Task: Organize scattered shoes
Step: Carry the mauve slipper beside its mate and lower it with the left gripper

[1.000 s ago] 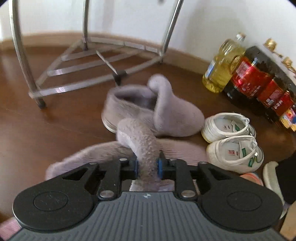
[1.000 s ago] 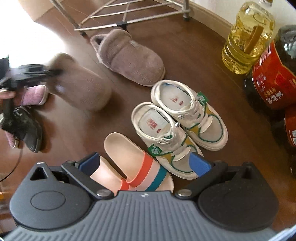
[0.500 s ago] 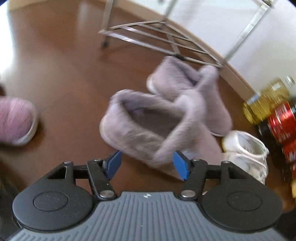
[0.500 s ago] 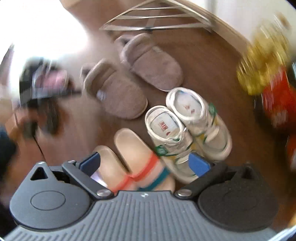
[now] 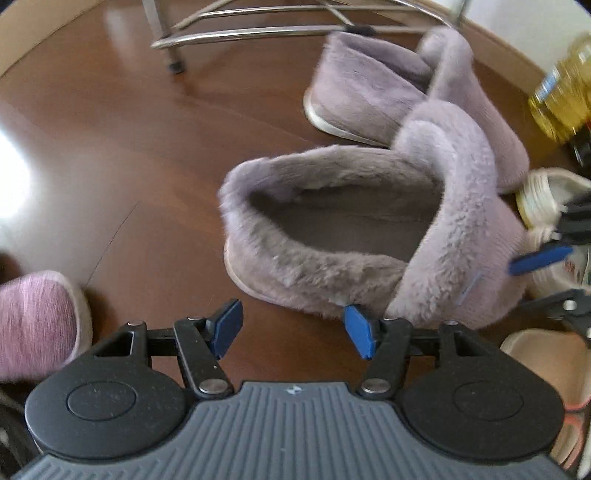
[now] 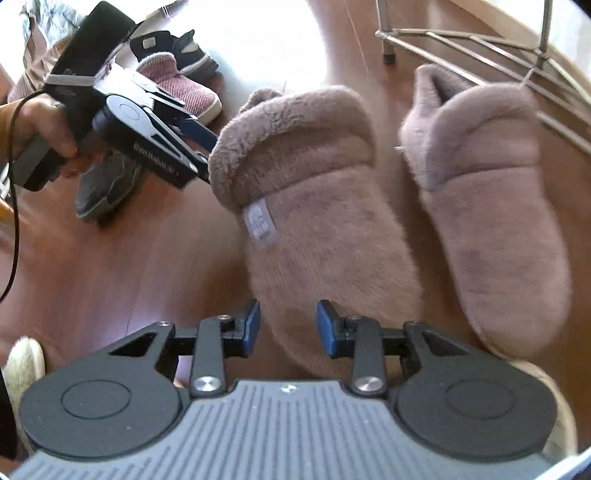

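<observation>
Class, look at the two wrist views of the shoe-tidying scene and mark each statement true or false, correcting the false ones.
1. Two furry slippers lie side by side on the wooden floor. True: the nearer furry slipper lies beside the farther furry slipper.
2. The left tool grips the nearer slipper's cuff. False: the left tool is open, nothing between its pads.
3. The right tool's pads are closing over the nearer slipper's toe. True: right tool.
4. A metal rack stands behind the slippers. True: metal rack.
5. The pink slipper lies between the two furry slippers. False: the pink slipper lies apart, off to the side.
</observation>
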Demonstrator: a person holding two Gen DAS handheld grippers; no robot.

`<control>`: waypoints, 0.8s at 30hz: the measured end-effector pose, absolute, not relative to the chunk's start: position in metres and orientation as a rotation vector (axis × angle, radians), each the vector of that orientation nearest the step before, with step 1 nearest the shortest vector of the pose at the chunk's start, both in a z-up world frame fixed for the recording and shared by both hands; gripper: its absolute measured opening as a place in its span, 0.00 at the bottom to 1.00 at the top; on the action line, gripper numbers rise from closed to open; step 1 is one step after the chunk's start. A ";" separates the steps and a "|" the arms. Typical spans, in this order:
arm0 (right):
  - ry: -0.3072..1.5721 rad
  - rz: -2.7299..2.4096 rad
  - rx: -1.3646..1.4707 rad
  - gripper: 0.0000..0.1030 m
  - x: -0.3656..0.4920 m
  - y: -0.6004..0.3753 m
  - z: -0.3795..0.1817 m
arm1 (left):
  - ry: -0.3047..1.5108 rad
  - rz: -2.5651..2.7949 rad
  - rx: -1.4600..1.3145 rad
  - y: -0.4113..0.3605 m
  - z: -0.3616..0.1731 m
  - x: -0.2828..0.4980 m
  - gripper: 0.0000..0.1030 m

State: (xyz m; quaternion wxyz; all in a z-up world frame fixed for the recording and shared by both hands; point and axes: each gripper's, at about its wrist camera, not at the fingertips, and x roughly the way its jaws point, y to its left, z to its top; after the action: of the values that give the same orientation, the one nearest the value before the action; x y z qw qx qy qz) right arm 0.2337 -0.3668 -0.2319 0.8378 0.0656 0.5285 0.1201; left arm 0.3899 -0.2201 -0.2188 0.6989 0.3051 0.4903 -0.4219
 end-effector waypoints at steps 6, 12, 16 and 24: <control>1.136 0.192 0.150 0.23 0.227 -0.380 -0.236 | 1.051 -0.974 0.698 -0.252 -0.221 0.394 0.59; 1.129 0.152 0.179 0.22 0.228 -0.388 -0.239 | 1.040 -0.959 0.680 -0.267 -0.223 0.405 0.59; 1.127 0.139 0.171 0.22 0.227 -0.390 -0.240 | 1.030 -0.948 0.685 -0.272 -0.225 0.406 0.59; 1.208 0.148 0.085 0.57 0.208 -0.392 -0.193 | 1.215 -0.657 0.403 -0.235 -0.191 0.384 0.60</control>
State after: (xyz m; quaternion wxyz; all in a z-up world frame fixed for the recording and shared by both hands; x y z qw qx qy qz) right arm 0.2080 -0.3921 -0.1927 0.8197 0.0400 0.5671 0.0694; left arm 0.3844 -0.2348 -0.1913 0.7522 0.1844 0.5565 -0.3007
